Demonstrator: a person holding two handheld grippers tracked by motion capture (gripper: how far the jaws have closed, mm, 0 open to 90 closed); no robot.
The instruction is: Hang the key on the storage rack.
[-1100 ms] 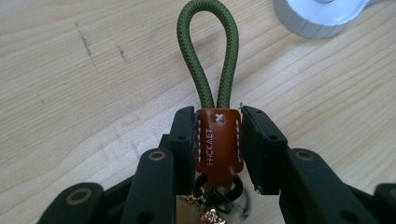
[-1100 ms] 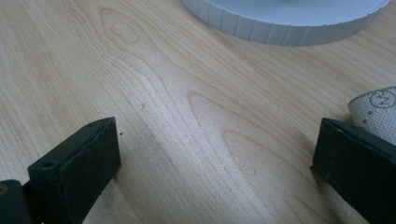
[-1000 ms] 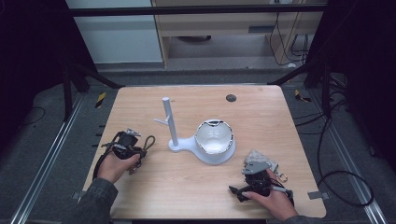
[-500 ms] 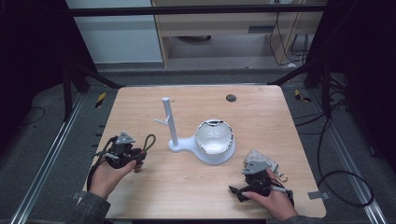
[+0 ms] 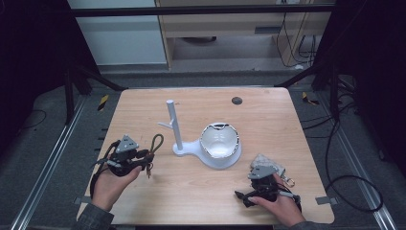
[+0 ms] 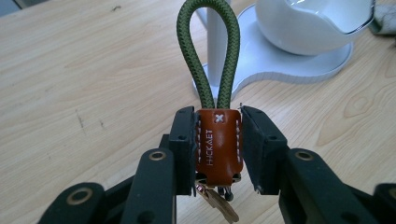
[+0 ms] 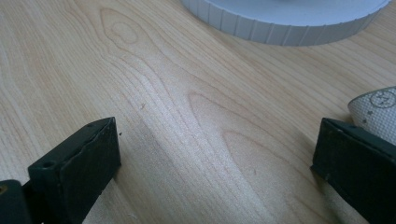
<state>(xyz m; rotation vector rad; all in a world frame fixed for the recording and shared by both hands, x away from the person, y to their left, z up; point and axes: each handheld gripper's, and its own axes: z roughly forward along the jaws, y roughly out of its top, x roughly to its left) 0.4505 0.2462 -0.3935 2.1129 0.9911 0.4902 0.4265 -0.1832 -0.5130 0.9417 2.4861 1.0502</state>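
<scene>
The left gripper point(image 6: 218, 144) clamps the brown leather tab of a keychain point(image 6: 218, 140), its green cord loop point(image 6: 208, 51) standing up past the jaws and keys hanging below. The step in hand looks like carrying it to the white peg stand point(image 5: 173, 128) just beyond; next the loop needs lining up over a peg. Farther right, the right gripper point(image 5: 261, 184) rests on the table point(image 5: 143, 105), jaws wide, holding nothing.

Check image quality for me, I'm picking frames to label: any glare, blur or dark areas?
High view: table evenly lit, surroundings dark. Left gripper view: keychain sharp, bowl bright and soft. Right gripper view: wood grain crisp, the near jaws slightly soft.
</scene>
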